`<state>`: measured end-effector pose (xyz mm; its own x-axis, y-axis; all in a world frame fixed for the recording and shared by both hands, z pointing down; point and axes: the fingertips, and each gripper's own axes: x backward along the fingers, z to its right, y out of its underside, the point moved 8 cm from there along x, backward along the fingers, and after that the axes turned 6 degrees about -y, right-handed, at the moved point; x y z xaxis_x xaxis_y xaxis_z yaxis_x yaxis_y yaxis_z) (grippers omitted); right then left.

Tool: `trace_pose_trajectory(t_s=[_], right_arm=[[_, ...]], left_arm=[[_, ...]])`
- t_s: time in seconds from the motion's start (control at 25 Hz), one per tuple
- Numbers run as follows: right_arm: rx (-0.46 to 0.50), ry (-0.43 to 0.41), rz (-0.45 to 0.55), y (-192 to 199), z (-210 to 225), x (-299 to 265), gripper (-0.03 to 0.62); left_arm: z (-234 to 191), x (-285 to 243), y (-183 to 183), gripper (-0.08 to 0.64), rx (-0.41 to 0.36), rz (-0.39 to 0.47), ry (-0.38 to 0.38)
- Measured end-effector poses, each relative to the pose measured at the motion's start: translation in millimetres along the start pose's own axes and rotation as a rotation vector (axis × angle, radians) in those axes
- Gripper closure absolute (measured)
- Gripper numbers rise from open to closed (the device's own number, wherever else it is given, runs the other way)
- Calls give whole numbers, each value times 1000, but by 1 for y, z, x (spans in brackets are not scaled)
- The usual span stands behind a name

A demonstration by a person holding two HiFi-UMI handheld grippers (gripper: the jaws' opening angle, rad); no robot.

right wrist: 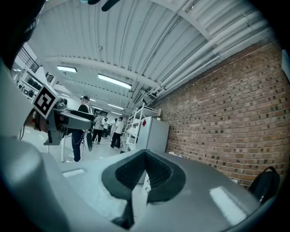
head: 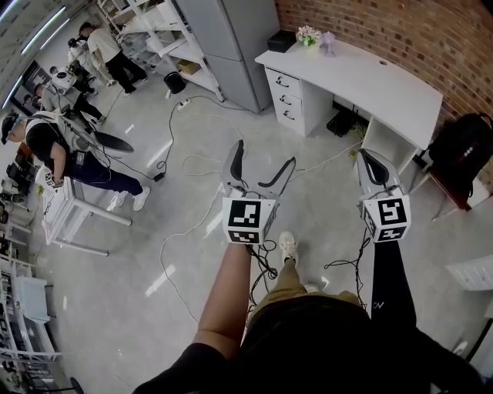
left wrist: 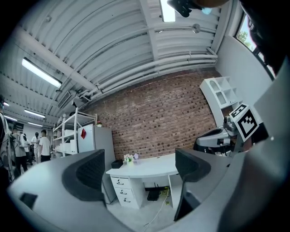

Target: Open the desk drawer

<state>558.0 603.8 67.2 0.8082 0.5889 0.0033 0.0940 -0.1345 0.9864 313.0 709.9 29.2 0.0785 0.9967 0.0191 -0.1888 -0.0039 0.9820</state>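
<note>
Black-padded fingers (left wrist: pixel 88 174) of the left gripper (head: pixel 266 152) spread wide around nothing; those of the right gripper (head: pixel 364 154) pressed together, empty.
Both well apart from the white curved-top desk (head: pixel 362 77) across the grey concrete floor (head: pixel 192 254); approach apparently not yet made. Best to walk up first, keep the left gripper level, centre on one dark handle of the white three-drawer stack (head: pixel 283 96), close behind it, then pull straight out. All three fronts flush and shut, at the desk's left end beside a tall grey cabinet (head: pixel 231 38), against the red brick wall (head: pixel 370 23).
</note>
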Motion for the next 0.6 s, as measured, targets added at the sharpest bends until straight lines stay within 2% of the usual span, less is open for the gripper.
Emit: trace_pose_trajectory(t_s=[0.24, 0.6], right_arm=[[-5, 12, -15, 7, 18, -41, 592], [-17, 12, -42, 24, 42, -133, 592]], left_arm=[[-21, -44, 12, 97, 11, -7, 13], [-69, -127, 36, 97, 33, -34, 29]])
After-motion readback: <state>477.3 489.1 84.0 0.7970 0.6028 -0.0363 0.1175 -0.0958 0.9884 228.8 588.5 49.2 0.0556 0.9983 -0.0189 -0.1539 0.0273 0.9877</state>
